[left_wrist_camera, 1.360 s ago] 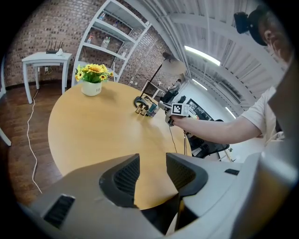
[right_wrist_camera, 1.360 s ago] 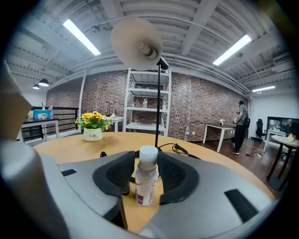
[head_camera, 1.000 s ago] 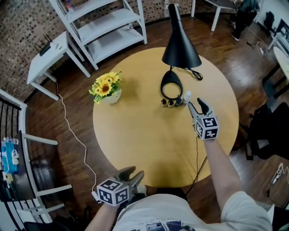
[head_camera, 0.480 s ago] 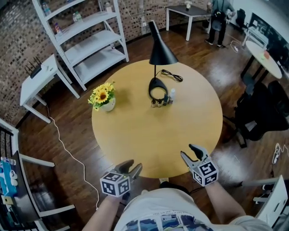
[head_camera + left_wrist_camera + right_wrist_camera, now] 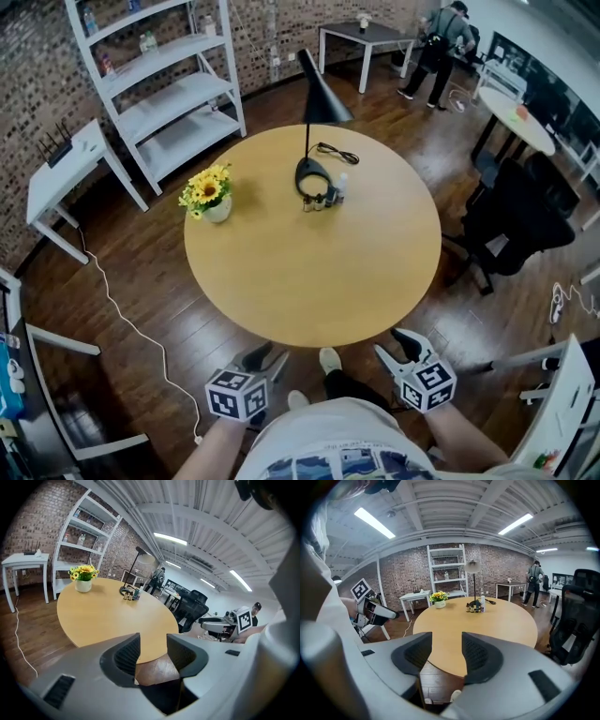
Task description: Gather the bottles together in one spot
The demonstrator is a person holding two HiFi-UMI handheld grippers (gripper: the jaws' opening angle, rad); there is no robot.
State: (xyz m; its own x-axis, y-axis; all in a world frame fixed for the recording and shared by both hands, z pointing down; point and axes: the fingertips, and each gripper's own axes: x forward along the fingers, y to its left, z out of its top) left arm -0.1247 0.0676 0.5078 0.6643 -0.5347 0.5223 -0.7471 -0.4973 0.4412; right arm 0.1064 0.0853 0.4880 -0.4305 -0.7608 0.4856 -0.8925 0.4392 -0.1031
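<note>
Where the bottles (image 5: pixel 321 200) stand, they form one tight cluster on the far part of the round table (image 5: pixel 309 281), just beside the ring-shaped base of the black lamp (image 5: pixel 310 174). The cluster consists of one taller white bottle (image 5: pixel 339 187) at its right end and three small dark bottles (image 5: pixel 312 203) in a row to its left. All four stand upright. Their contents cannot be determined at this range.

A black cord (image 5: pixel 336 152) lies on the tabletop behind the lamp base. A white pot (image 5: pixel 217 213) sits on the left part of the table, well apart from the cluster, and holds a bunch of yellow flowers (image 5: pixel 206 185).

Both grippers are off the table, over the wood floor (image 5: pixel 141 272) at the near edge, close to the person's torso. The left gripper (image 5: pixel 266 359) is released: its jaws stand apart with nothing between them, and only floor and the table edge show through the gap. The right gripper (image 5: pixel 397 349) is likewise released and empty, and its view looks across the tabletop toward the cluster.

Beyond the table, a white shelf unit (image 5: pixel 164 94) against the brick wall carries a few small items too small to identify. A black office chair (image 5: pixel 511 220) stands to the right.
</note>
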